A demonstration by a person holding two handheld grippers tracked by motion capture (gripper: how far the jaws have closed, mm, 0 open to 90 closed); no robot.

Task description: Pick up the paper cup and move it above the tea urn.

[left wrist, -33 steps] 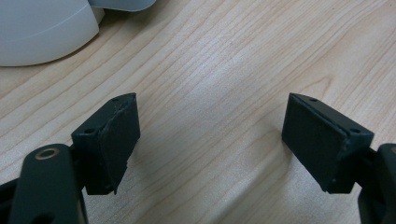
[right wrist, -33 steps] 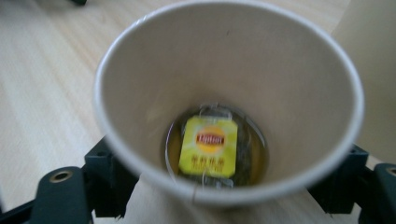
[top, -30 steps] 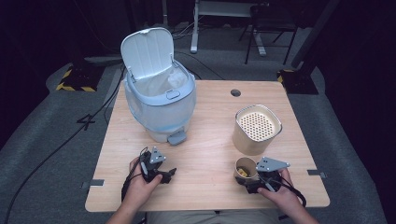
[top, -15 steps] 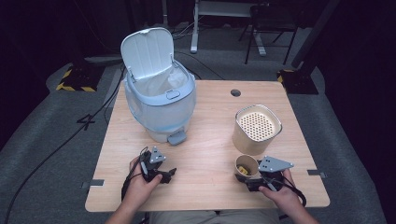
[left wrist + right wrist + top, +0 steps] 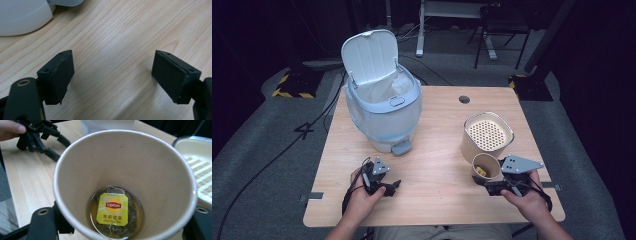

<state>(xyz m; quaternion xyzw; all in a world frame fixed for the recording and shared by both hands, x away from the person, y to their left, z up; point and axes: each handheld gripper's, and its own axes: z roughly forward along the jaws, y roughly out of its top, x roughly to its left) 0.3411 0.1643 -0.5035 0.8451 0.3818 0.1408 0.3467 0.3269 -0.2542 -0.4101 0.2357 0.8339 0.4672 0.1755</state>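
A paper cup (image 5: 485, 166) stands near the table's front right. In the right gripper view the cup (image 5: 140, 167) holds a little brown tea and a yellow Lipton tea bag (image 5: 113, 209). My right gripper (image 5: 488, 181) is shut on the cup, with one black jaw on each side of its wall (image 5: 123, 221). At the front left my left gripper (image 5: 393, 186) rests low over the wood in a hand. Its jaws are wide open over bare wood (image 5: 112, 72).
A pale blue bin (image 5: 384, 112) with its lid raised and a white liner stands at the back left. A beige container (image 5: 488, 134) with a perforated insert stands just behind the cup. The table (image 5: 437, 210) has a cable hole (image 5: 464, 99) at the back.
The right gripper and the cup have shifted a little to the right and away from the front edge. The left gripper has stayed where it was.
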